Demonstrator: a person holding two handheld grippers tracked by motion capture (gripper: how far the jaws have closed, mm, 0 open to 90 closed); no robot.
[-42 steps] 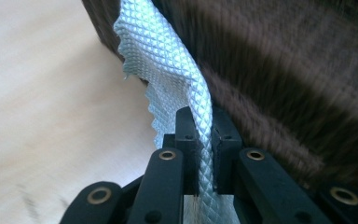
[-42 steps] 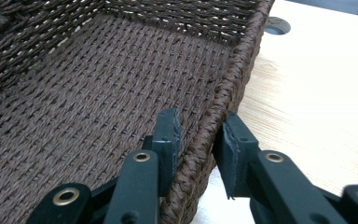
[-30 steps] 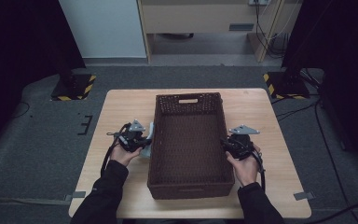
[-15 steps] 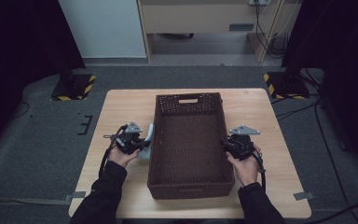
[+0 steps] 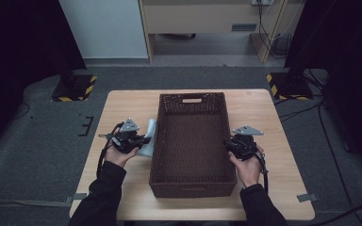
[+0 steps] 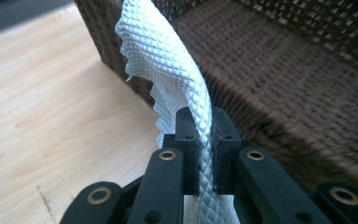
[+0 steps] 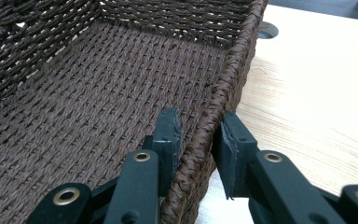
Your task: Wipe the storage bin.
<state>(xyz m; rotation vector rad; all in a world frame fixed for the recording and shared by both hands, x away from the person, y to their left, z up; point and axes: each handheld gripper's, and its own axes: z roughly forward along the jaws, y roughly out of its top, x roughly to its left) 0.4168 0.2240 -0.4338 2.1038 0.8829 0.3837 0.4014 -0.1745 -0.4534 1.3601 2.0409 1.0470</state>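
Jaws of the left gripper (image 6: 199,140) pinch a pale quilted cloth (image 6: 168,60) against the basket's (image 5: 191,141) left wall; right gripper (image 7: 196,140) straddles its right rim, seemingly clamped.

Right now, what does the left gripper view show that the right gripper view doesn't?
Left gripper view: the left tongs pinch a pale, diamond-textured cloth rising beside the basket's outer wall. Right gripper view: the right tongs straddle the basket's rim, one jaw inside and one outside, with its woven floor visible. Both show the dark wicker basket and the wooden table.
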